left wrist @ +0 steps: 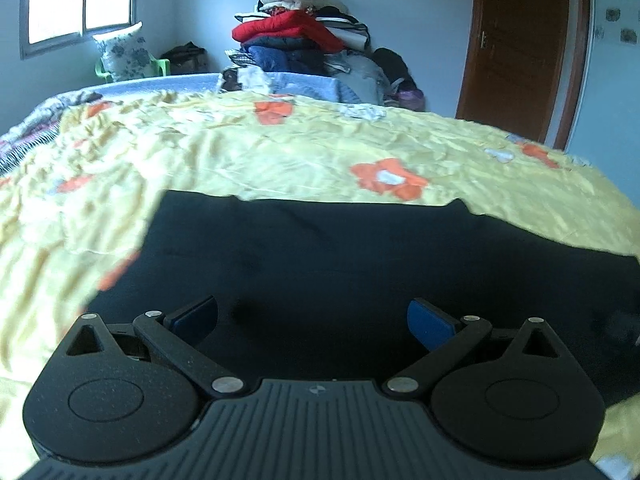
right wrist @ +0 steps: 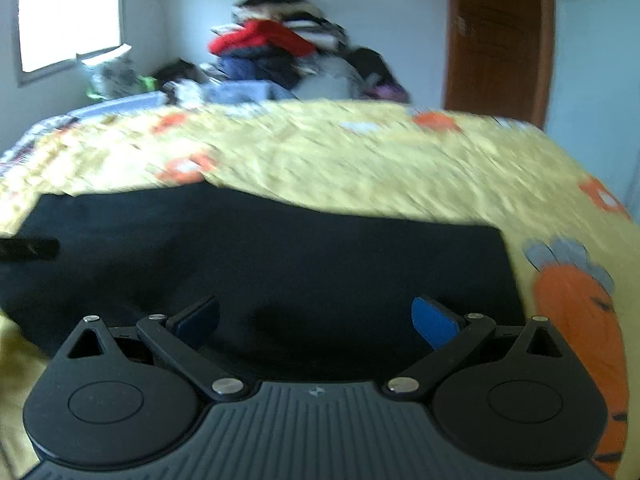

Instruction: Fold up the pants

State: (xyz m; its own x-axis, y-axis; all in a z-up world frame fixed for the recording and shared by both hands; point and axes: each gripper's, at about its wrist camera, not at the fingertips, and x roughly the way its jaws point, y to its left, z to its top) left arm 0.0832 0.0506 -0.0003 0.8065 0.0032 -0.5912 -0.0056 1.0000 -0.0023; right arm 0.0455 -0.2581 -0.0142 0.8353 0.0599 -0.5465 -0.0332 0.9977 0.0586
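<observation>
hovering over the black pants (left wrist: 340, 264) lying flat on a yellow flowered bedspread (left wrist: 280, 148), the left gripper (left wrist: 312, 320) and right gripper (right wrist: 316, 320) are both gaping wide, clasping nothing. the fold appears between steps; the next move is probably calling for pinching the near edge and carrying it toward 12 o'clock. the near hem is hiding under the grippers, and the right view is blurring.

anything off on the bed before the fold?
Nothing stands out. The black pants lie flat on the yellow bedspread, both hand-held grippers open above them. The clothes pile behind is clutter, off the work area.
</observation>
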